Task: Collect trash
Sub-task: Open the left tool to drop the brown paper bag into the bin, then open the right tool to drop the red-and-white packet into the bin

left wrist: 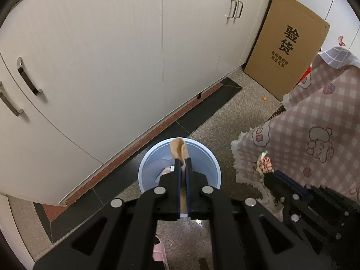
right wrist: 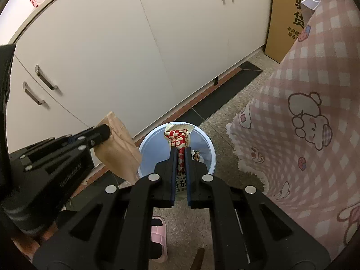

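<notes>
my left gripper (left wrist: pixel 182 160) is clamped on a brown paper bag (left wrist: pixel 178 149), held above the light blue trash bin (left wrist: pixel 146 168) on the floor. my right gripper (right wrist: pixel 180 150) is pinching a red-and-white snack wrapper (right wrist: pixel 178 139) over the same bin, beside the pink checked cloth (right wrist: pixel 315 112).

The bin's (right wrist: pixel 146 148) contents (mostly behind both tools) cannot be identified.
</notes>
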{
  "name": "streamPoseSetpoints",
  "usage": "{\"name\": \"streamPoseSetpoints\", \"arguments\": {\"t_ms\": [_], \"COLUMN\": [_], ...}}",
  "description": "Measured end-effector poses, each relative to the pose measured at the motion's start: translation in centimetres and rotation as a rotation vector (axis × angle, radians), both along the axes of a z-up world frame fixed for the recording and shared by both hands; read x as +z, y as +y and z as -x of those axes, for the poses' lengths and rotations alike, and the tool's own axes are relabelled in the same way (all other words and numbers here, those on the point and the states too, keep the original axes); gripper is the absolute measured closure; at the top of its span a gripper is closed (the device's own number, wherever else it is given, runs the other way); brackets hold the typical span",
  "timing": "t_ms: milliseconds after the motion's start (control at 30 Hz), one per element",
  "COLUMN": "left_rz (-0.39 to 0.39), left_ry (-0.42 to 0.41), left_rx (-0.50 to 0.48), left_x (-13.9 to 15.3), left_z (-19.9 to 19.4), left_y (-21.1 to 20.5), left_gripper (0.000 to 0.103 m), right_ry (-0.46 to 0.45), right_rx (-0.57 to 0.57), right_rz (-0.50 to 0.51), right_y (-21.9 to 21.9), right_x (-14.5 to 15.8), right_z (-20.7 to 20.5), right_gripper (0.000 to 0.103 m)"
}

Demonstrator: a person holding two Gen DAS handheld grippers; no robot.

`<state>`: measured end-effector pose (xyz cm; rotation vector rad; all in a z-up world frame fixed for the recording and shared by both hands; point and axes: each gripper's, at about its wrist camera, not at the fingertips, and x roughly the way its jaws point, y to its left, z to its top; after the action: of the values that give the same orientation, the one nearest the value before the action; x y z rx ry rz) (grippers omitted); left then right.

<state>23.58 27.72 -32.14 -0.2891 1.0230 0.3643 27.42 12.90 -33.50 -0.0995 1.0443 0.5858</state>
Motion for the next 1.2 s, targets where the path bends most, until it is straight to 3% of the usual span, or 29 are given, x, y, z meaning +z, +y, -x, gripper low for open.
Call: {"name": "streamPoseSetpoints", "arguments": {"t_ms": [133, 200, 233, 267, 400, 667, 933, 1200], "left_rz": [0.016, 0.026, 0.04, 0.047, 0.043, 0.044, 0.061, 0.069], "left_ry": [-0.009, -0.011, -0.008, -0.007, -0.002, 0.014, 0.027, 0.022], "left_rx": [0.021, 0.039, 0.046, 0.054, 0.074, 0.103, 0.13, 0.157], "left_x": [-0.2, -0.3, -0.5, -0.7, -1.0, -1.4, -2.0, -1.9], "left_z": [-0.6, -0.8, -0.8, -0.8, -0.3, 1.0, 2.2, 3.5], "left_y": [0.5, 0.8, 0.9, 1.1, 1.3, 2.1, 2.9, 3.8], "left_gripper": [0.097, 0.083, 0.066, 0.057, 0.042, 0.034, 0.031, 0.027], "right_ry": [0.007, 0.013, 0.012, 0.016, 0.026, 0.046, 0.053, 0.019], "right_rx": [-0.007, -0.007, -0.007, -0.005, -0.003, -0.002, 0.006, 0.018], "right_rz": [-0.003, -0.003, -0.002, -0.002, -0.001, 0.001, -0.006, -0.058], "right_y": [-0.3, -0.3, -0.3, -0.3, 0.0, 0.5, 0.8, 1.7], "right_x": [-0.4, -0.6, -0.6, -0.6, -0.9, -1.8, -2.6, -1.4], "right_z": [-0.2, -0.2, -0.1, 0.0, 0.1, 0.3, 0.3, -0.4], "right_gripper": [0.096, 0.096, 0.096, 0.096, 0.096, 0.096, 0.096, 0.094]}}
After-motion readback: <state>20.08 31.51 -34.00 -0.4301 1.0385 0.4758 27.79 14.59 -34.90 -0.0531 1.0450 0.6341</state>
